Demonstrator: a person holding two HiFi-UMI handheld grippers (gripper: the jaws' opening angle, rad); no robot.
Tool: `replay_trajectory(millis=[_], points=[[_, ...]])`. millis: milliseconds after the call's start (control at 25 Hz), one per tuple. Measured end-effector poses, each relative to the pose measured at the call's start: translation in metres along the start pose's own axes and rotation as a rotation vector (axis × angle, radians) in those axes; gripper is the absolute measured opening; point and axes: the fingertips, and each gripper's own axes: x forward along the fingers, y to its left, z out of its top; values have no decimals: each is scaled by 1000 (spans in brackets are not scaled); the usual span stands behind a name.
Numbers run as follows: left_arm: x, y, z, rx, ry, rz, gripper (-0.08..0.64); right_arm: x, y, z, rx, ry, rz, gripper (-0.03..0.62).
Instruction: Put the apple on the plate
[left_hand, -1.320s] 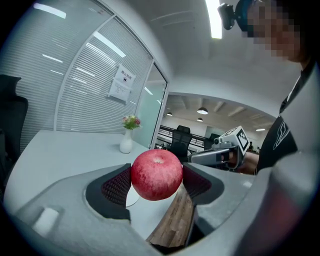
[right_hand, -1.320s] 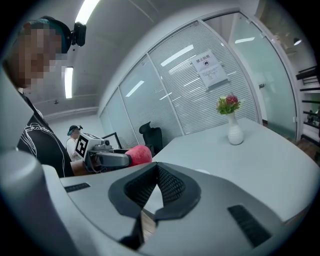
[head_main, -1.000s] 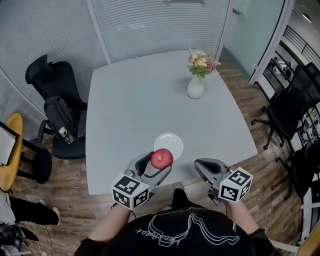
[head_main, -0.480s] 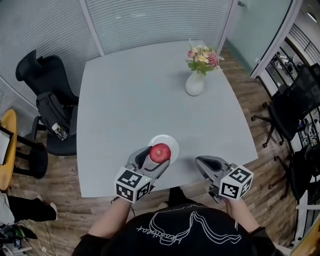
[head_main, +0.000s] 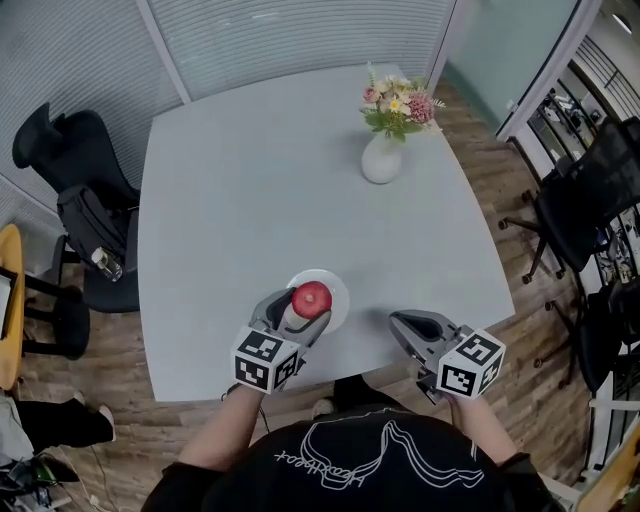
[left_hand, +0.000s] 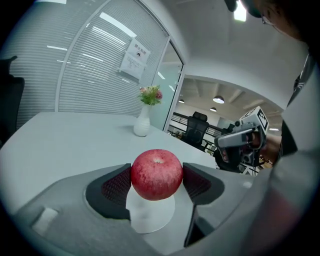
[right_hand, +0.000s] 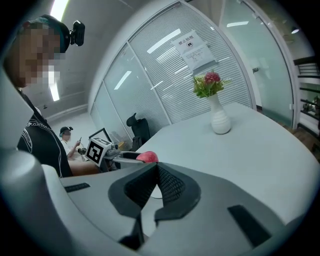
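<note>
A red apple (head_main: 312, 297) (left_hand: 156, 174) is clamped between the jaws of my left gripper (head_main: 303, 304) (left_hand: 157, 182), stem end up. It hangs just above a small white plate (head_main: 333, 293) (left_hand: 150, 216) near the table's front edge, over the plate's left half. My right gripper (head_main: 418, 327) (right_hand: 154, 185) is held to the right of the plate, above the table edge, with its jaws closed together and nothing between them. In the right gripper view the apple (right_hand: 147, 157) and the left gripper (right_hand: 122, 159) show at the left.
A white vase of flowers (head_main: 383, 150) (left_hand: 142, 122) (right_hand: 218, 118) stands at the back right of the grey table (head_main: 250, 180). Black office chairs stand left (head_main: 70, 190) and right (head_main: 585, 200) of the table. A seated person (right_hand: 70, 140) is far off in the right gripper view.
My left gripper has carried the apple forward, from the plate's near-left rim to over the plate. The right gripper has stayed in place. The head view has shifted slightly.
</note>
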Motion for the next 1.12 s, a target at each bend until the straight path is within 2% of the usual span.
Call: replay_trajectory(millis=[80, 280, 520, 720, 920, 1120], points=[[7, 4, -6, 4, 16, 6, 331, 0, -6, -1, 4, 3, -13, 9], [22, 12, -23, 90, 56, 33, 331, -1, -13, -6, 10, 21, -27, 9], [37, 15, -41, 97, 83, 16, 331, -2, -22, -12, 13, 34, -56, 11], [45, 15, -50, 122, 91, 13, 331, -4, -28, -10, -32, 13, -81, 9], [49, 17, -58, 144, 102, 27, 331, -6, -23, -4, -69, -13, -52, 9], [50, 18, -60, 166, 100, 48, 331, -9, -22, -2, -57, -40, -53, 9]])
